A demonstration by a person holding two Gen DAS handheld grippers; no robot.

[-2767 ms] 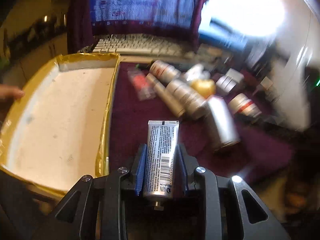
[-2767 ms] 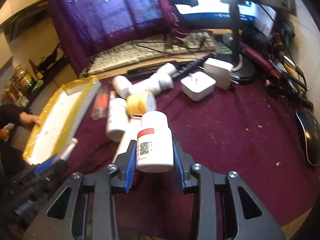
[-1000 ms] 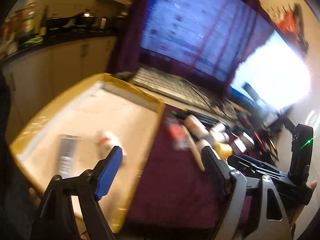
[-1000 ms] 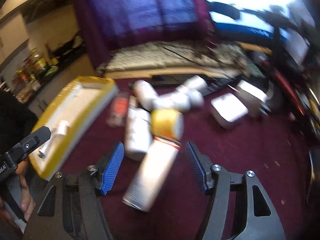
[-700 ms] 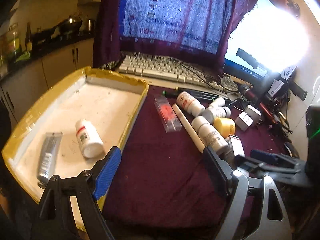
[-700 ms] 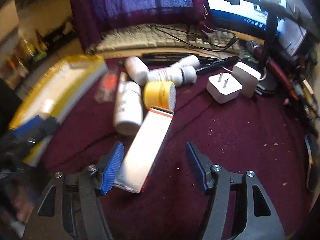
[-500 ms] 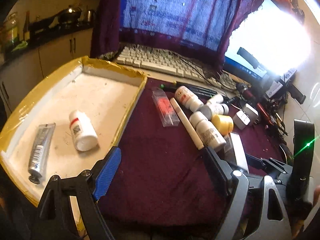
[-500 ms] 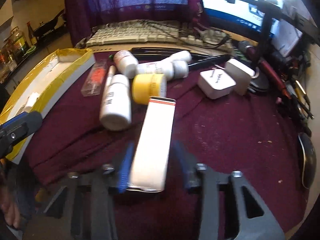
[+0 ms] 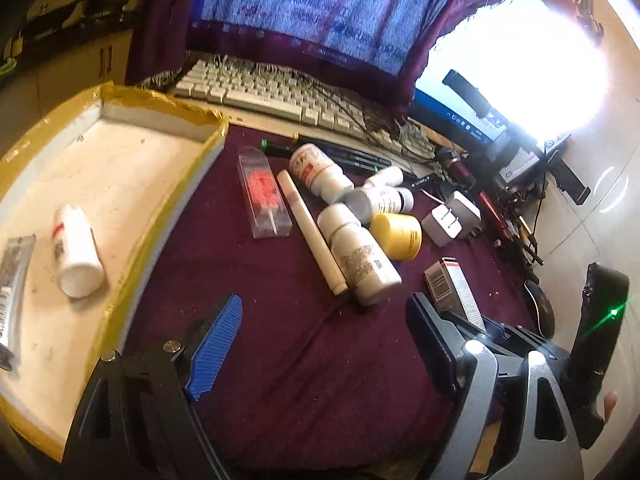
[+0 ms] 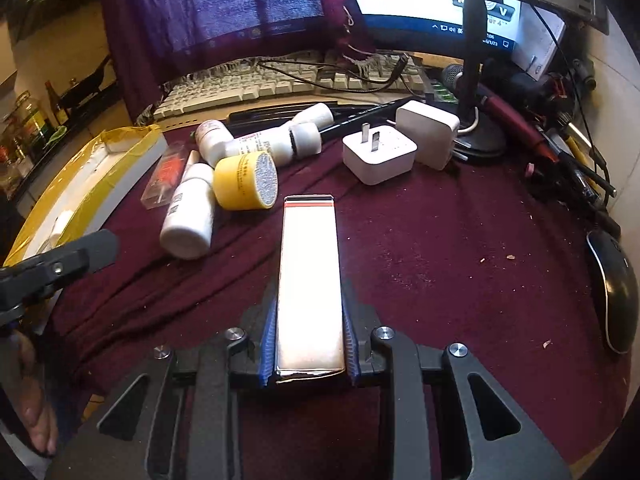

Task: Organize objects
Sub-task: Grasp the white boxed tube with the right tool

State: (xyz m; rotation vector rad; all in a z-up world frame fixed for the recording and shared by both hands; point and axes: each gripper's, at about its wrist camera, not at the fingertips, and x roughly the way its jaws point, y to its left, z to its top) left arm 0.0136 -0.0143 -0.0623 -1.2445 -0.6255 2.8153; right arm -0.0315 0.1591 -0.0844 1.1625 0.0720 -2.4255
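My right gripper is shut on a long white carton with a red and black end, lying on the maroon cloth; the carton also shows in the left wrist view. My left gripper is open and empty above the cloth, right of the yellow-rimmed white tray. The tray holds a white bottle and a silver tube. White bottles, a yellow jar, a white stick and a clear case with red contents lie in a pile.
Two white plug adapters lie behind the carton. A keyboard, a cloth-draped monitor and a stand sit at the back. Pens and cables crowd the right edge by a black mouse.
Both grippers put the tube and bottle in the tray and came back open. The right gripper then lined up on the carton and closed on it. The left gripper moved slightly closer to the pile.
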